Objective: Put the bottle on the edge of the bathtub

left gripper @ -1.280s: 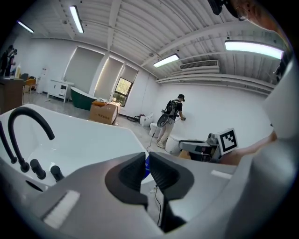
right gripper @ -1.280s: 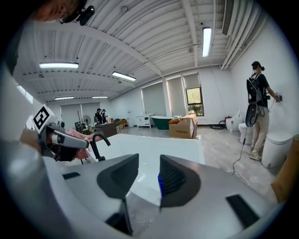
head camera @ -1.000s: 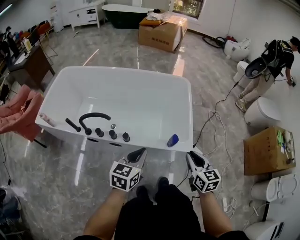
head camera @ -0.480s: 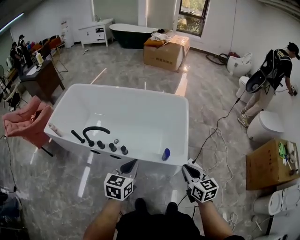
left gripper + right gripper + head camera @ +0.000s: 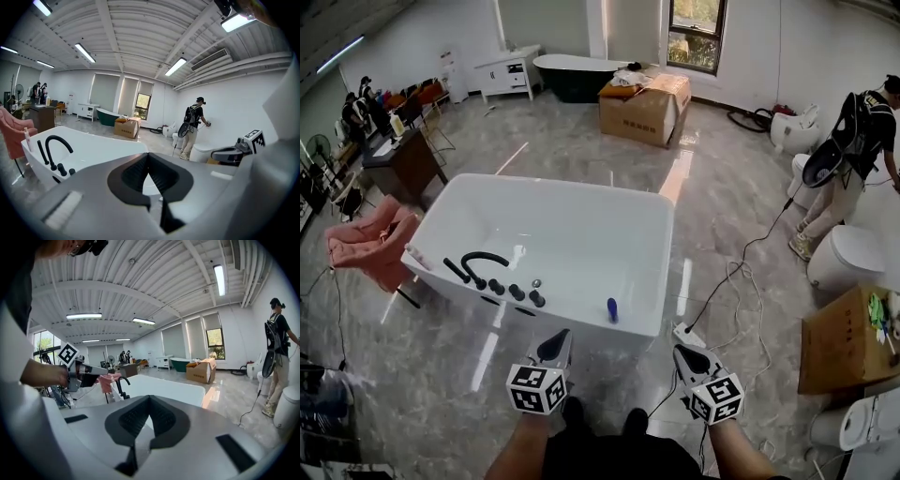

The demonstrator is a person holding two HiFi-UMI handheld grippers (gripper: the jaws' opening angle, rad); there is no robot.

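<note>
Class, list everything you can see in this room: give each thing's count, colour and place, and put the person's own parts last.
bathtub: one, white, middle of the floor
bottle: one, blue, on the bathtub's near edge
faucet: one, black, near-left edge of the bathtub
armchair: one, pink, left of the bathtub
cardboard boxes: two, brown, one far, one at right
dark bathtub: one, far wall
toilets: several, white, right side
person: one, dark top, standing at right
left claw: one, grey, shut, empty
right claw: one, grey, shut, empty
</note>
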